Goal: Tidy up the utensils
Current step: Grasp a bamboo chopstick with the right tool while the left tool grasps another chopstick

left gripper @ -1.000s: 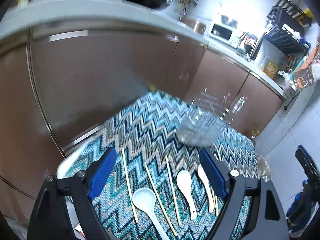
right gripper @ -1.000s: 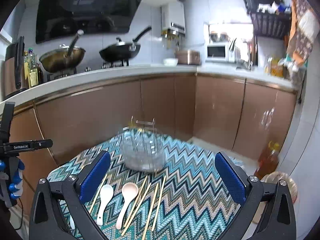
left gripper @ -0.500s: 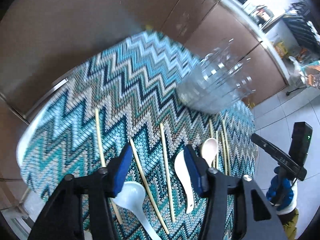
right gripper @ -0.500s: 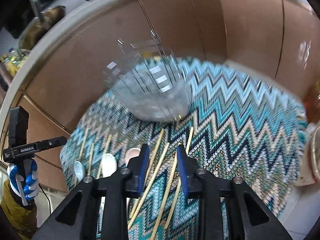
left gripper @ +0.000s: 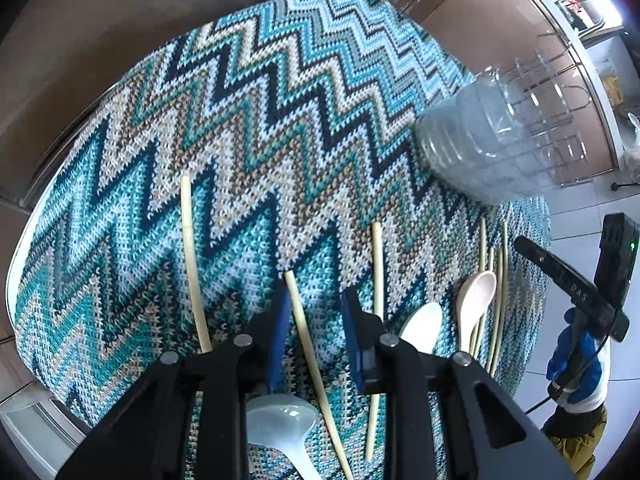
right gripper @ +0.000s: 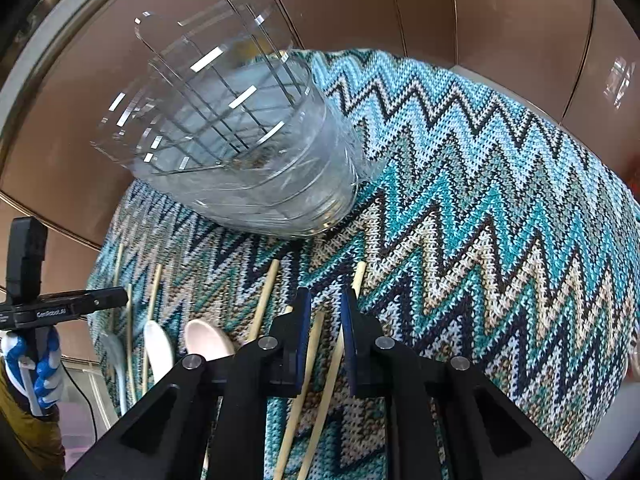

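Observation:
Wooden chopsticks and spoons lie on a zigzag cloth [left gripper: 280, 120]. My left gripper [left gripper: 314, 300] is low over the cloth, its jaws narrowed around one chopstick [left gripper: 304, 332] with gaps on both sides. A white spoon [left gripper: 280, 420] lies beneath it; another white spoon [left gripper: 420, 324] and a pink spoon [left gripper: 474, 292] lie to its right. My right gripper [right gripper: 324, 300] is narrowed around two chopsticks [right gripper: 332, 356], not visibly clamped. A clear divided holder [right gripper: 240, 140] stands upright beyond them, and it also shows in the left wrist view [left gripper: 500, 144].
Brown cabinet doors [right gripper: 440, 8] stand close behind the table. More chopsticks [left gripper: 190, 260] lie left of the left gripper and by the pink spoon [right gripper: 208, 338]. The table edge [left gripper: 24, 240] drops off at the left.
Both grippers have dropped toward the cloth and narrowed from wide open. The left now straddles one chopstick; the right straddles two.

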### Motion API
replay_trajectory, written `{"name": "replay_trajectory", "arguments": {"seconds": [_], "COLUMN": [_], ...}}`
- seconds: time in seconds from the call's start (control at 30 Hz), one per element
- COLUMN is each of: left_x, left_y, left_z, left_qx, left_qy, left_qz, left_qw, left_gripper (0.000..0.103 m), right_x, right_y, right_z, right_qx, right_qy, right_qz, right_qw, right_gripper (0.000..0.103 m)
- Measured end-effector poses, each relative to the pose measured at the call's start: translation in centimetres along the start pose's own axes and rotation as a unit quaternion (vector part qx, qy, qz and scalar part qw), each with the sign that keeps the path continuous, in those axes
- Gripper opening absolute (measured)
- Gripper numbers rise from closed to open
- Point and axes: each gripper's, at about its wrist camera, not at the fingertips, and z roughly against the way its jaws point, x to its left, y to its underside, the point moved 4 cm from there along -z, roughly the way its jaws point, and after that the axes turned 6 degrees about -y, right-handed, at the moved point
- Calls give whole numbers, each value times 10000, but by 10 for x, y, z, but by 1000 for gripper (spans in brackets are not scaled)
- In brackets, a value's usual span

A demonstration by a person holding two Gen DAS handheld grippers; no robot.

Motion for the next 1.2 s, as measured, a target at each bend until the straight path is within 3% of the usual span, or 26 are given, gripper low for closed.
{"name": "replay_trajectory", "arguments": {"seconds": [0.37,0.73,1.0,1.2], "left_x": [-10,-5,-20,-41], "left_y": [-1,6,27,41], "left_z": [-20,-16,46,120], "left_qx": [243,-22,-1028,-2125], "left_qy": [-200,-216,230,411], "left_qz": [43,394,41,-353], "left_qw": [9995,9990,9944,9756], "left_gripper": [13,4,4,4], "right_x": [-3,16,38,67], "right_y": [-12,-8,10,24], "right_z": [-38,-63,-3,58], "right_qx": [298,191,-555,-1251], "right_qy": [343,442,160,-32], "right_qz": [19,246,537,822], "right_qw": [9990,9985,9969,9887], "right_gripper": [13,6,5,5]}}
